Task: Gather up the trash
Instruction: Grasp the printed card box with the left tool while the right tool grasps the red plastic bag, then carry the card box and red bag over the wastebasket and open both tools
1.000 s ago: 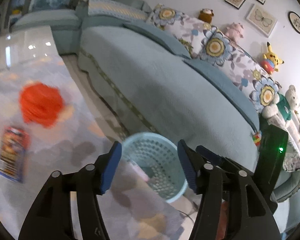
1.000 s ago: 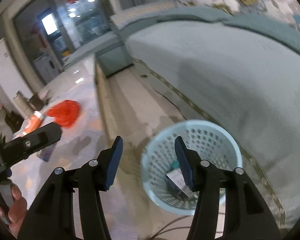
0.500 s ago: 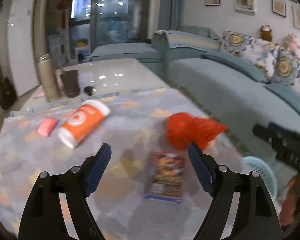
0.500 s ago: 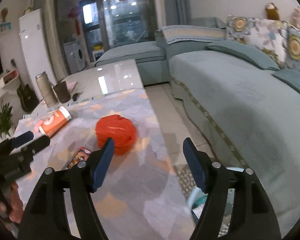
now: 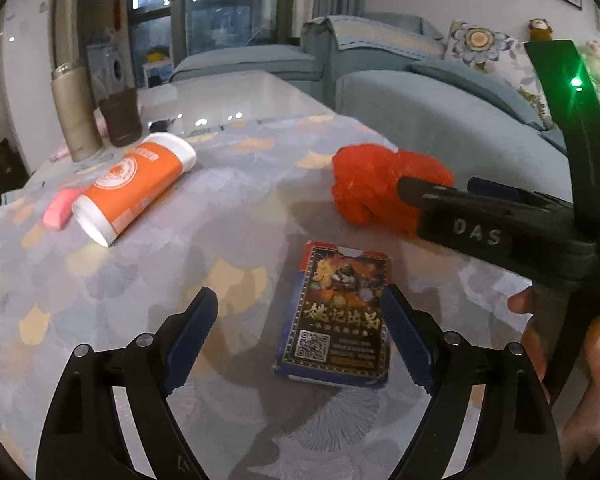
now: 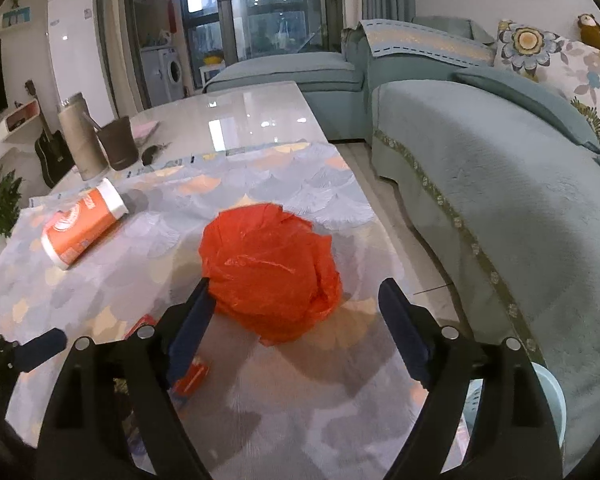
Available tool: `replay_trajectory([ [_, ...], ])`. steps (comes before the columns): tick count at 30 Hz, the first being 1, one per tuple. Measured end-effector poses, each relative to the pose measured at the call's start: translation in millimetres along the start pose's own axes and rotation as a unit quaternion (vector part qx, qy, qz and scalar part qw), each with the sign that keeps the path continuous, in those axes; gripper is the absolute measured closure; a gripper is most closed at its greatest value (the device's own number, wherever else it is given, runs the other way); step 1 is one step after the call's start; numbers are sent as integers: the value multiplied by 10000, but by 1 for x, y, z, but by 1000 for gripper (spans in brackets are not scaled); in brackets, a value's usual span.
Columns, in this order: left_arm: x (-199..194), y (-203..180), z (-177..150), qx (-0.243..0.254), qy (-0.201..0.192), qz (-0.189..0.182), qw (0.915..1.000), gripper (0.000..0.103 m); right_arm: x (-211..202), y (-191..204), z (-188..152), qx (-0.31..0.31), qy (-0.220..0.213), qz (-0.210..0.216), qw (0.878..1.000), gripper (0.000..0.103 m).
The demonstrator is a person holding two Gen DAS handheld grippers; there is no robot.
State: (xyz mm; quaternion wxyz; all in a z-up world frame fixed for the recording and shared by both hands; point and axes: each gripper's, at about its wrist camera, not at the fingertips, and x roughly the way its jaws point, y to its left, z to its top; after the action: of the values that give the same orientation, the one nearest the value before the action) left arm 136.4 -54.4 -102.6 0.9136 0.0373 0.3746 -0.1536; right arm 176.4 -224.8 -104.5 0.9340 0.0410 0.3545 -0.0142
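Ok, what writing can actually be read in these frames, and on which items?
"DAS": raised letters on the right gripper, seen from the left wrist.
Card box: large gold Chinese characters and a QR code, small print too blurred to read.
Orange tube: white logo and lettering, unreadable.
Red plastic bag: no text.

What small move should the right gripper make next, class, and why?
Probably ease the right gripper forward and close on the crumpled red bag. Its jaws, just opened wide, already frame the bag without pressing it; the bag lies loose on the patterned cloth.
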Motion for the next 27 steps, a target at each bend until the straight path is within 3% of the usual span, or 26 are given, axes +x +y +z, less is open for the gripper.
replay_trajectory([
  [9, 19, -18, -6, 454, 622, -170, 9969, 25, 20, 8, 8, -192, 249, 15, 9995, 26],
  [11, 23, -21, -9, 533, 717, -114, 9959, 37, 24, 8, 8, -211, 334, 65, 9992, 46],
  [13, 21, -22, -10, 556, 685, -134, 9960, 41, 29, 8, 7, -206, 505, 74, 9985, 74],
  [15, 20, -22, -12, 550, 655, -145, 9962, 44, 30, 6, 7, -160, 535, 124, 9984, 82],
  [20, 16, -15, -10, 339, 599, -345, 9970, 45, 25, -1, 6, 20, 459, 264, 9986, 93],
  [27, -3, -1, -9, -74, 267, -807, 9964, 46, -2, -31, 2, 641, 171, 769, 9948, 95],
])
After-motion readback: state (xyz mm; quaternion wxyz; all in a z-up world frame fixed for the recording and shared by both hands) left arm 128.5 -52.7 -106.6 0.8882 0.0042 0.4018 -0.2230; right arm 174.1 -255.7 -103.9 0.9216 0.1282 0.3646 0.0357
